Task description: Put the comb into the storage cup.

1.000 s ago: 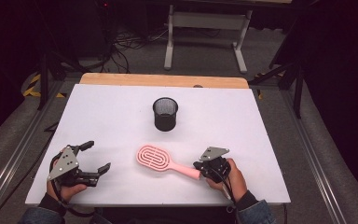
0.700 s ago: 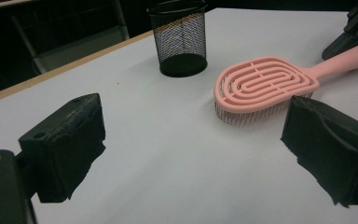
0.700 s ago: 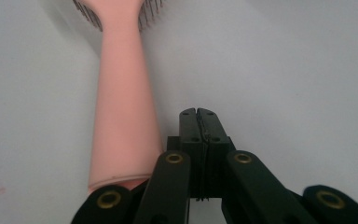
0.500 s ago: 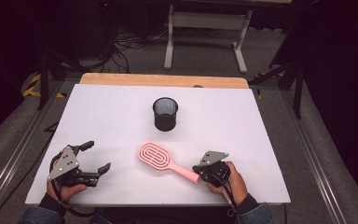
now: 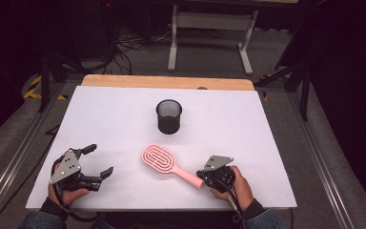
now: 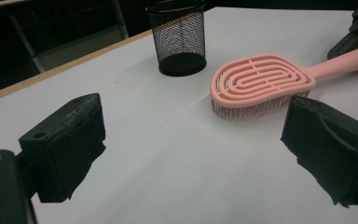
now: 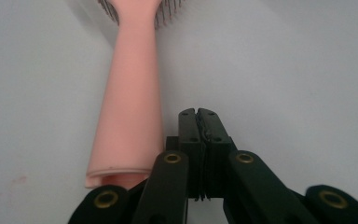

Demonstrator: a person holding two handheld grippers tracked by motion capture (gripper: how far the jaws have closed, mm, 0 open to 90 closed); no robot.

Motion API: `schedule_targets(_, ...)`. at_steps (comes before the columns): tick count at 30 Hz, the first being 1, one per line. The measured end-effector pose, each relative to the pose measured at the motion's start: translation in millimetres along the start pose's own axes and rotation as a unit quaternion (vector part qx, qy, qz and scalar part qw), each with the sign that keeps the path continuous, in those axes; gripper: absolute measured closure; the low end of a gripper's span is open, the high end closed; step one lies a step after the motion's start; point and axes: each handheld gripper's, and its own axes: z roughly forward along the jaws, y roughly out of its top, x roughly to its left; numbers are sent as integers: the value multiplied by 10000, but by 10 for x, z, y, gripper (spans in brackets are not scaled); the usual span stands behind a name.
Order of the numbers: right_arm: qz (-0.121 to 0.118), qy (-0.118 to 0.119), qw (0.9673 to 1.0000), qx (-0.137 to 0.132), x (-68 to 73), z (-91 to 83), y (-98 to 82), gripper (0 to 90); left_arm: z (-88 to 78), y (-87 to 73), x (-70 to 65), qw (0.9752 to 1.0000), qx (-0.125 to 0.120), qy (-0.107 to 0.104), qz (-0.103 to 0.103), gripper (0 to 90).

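On the white table (image 5: 276, 143), the pink hairbrush (image 5: 162, 161) lies at six o'clock of the black mesh cup (image 5: 168, 116). The left gripper (image 5: 97, 162) stands wide open, holding nothing. The right gripper (image 7: 198, 113) is fully closed and empty, the brush handle just beside its jaws.

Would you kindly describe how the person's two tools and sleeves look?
Both the left tool and the right tool are black, each topped by a grey three-cornered plate. The right tool's linkage shows brass-coloured rivets. A dark cable trails from each, and blue denim-like cuffs cover the wrists.
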Motion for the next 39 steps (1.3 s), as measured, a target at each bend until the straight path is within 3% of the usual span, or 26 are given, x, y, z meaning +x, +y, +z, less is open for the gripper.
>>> schedule_targets(13,51,-195,9998,-62,-55,-49,16,784,1,-3,7,10000,11,-4,3,68)
schedule_targets(18,112,-309,9992,-225,-104,-132,74,721,7,-6,7,10000,43,-1,9,69)
schedule_targets(23,215,-275,9982,-490,-108,-240,162,627,16,-5,2,10000,70,-18,22,68)
schedule_targets(29,144,-403,9977,-523,-86,-270,303,449,18,-6,-3,10000,78,-35,25,68)
schedule_targets(33,95,-283,9987,-401,-60,-197,438,256,16,-7,3,10000,78,-38,37,67)
schedule_targets(35,69,-246,9991,-325,-34,-156,488,208,15,-8,4,10000,80,-42,37,67)
schedule_targets(36,129,-59,9995,-298,-23,-111,534,171,14,-8,5,10000,67,-46,37,67)
schedule_targets(39,143,97,9996,-226,0,-64,588,171,14,-9,8,9999,76,-85,0,66)
